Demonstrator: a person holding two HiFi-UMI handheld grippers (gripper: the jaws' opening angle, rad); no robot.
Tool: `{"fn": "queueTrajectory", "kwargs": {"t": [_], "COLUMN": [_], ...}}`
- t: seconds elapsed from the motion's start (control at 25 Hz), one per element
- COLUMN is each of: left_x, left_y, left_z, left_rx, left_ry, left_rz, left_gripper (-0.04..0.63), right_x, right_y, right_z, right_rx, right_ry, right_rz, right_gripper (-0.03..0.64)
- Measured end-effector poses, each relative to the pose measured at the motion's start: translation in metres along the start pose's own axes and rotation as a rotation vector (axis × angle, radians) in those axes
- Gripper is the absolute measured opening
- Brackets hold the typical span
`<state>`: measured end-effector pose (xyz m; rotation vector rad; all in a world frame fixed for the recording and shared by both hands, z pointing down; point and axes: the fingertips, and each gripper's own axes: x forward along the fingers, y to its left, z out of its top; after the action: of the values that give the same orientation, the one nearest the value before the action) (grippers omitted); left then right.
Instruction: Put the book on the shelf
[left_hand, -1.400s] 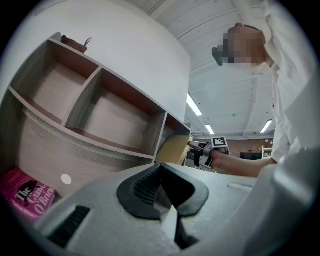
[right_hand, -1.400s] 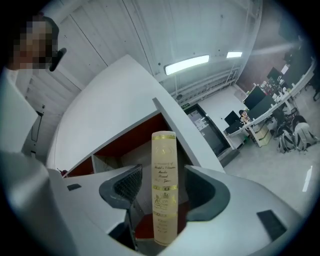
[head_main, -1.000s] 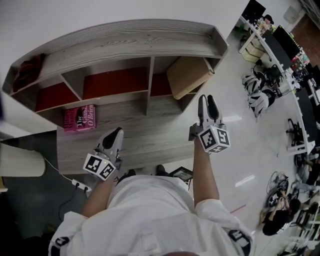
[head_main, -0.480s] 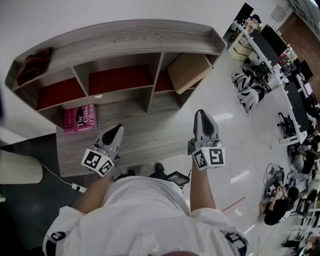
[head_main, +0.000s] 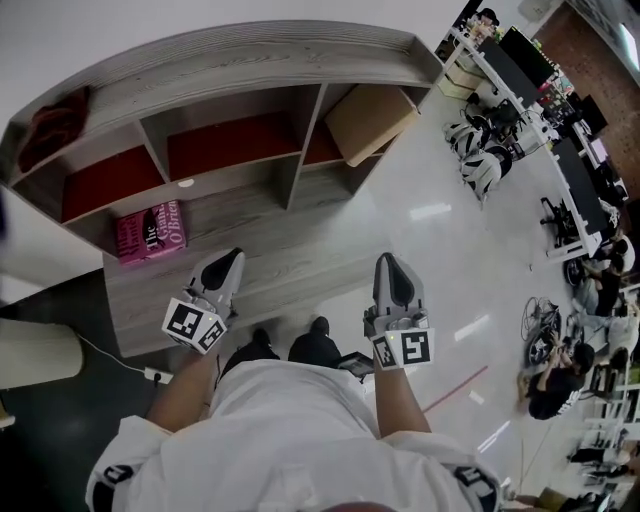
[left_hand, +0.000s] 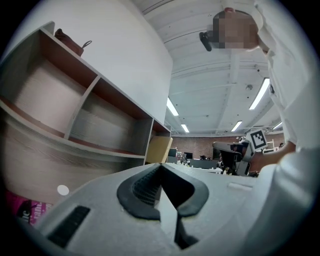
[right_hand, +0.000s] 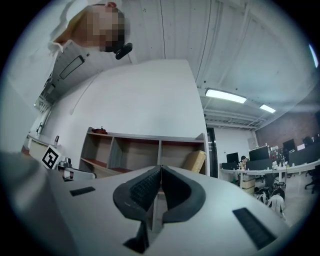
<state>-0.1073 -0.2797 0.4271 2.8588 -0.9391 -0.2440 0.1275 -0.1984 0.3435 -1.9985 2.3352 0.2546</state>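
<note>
**Both tongs clenched and empty, book lying untouched**

The left gripper (head_main: 232, 260) is clamped shut with nothing in it; its own view shows the ribbed pads meeting along one seam. The right gripper (head_main: 392, 264) has just been closing and is now shut as well, with nothing between its jaws. In the head view both sit in the lower middle of the frame, over the front edge of the shelf (head_main: 250, 72), the left one nearer the book.

The pink book (head_main: 150, 231) lies flat, cover up, on the wide lower board at middle left, above and to the left of the left gripper and apart from it. The open compartments above it look empty, except the right one, where a cardboard box (head_main: 368, 122) leans. A dark bag-like thing (head_main: 55, 118) sits on the top board at upper left.

The task looks barely begun, and the risks follow from that:

- With the tongs shut, reaching in would only shove the book along the board, perhaps off its left end.
- The book lies flat, so it gives a jaw little edge to slip under.
- A pinch on the cover alone could let the pages fall open.
- A tilted book could catch a divider on the way in.
</note>
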Motion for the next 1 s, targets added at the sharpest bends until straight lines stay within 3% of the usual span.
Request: {"fn": "queueTrajectory", "kwargs": {"t": [0.28, 0.56, 1.0], "left_x": [-0.005, -0.029, -0.083], "left_y": [-0.027, -0.075, -0.212], "left_z": [-0.018, -0.026, -0.051], "left_rx": [-0.013, -0.010, 0.017], "left_ry": [0.013, 0.032, 0.096], "left_rz": [-0.009, 0.011, -0.035], "left_gripper": [0.015, 0.015, 0.015], "right_x": [-0.036, -0.089, -0.223], "right_y": [0.008, 0.006, -0.001], "right_z": [-0.037, -0.051, -0.059], "right_rx": [0.048, 0.108, 0.164], "right_ry": [0.093, 0.110, 0.147], "right_rz": [0.027, 0.033, 0.047], "right_gripper": [0.015, 0.015, 0.015]}}
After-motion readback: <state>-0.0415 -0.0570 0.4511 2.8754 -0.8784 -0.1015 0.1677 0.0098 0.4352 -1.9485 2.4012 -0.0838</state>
